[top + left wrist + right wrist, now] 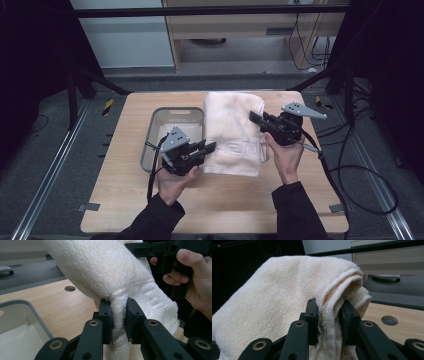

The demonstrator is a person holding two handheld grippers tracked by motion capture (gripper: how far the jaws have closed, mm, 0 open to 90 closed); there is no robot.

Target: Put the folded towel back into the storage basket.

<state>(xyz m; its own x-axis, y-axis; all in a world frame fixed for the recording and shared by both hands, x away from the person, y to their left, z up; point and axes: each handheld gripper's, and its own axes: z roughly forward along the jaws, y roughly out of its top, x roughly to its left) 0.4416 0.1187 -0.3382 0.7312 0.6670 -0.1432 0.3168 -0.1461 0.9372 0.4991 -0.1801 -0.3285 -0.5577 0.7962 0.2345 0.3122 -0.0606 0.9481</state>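
Both forearms enter at the near table edge; left gripper [209, 148] and right gripper [256, 118] each have their jaws clamped on a side edge of the cream towel [232, 131], which lies folded on the wooden table [125, 200] beside the grey bin [152, 132]. To lift well, raise both hands evenly, keeping the cloth taut. Its long axis runs near to far.

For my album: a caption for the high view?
Two handheld grippers pinch a folded cream terry towel beside a grey plastic bin.
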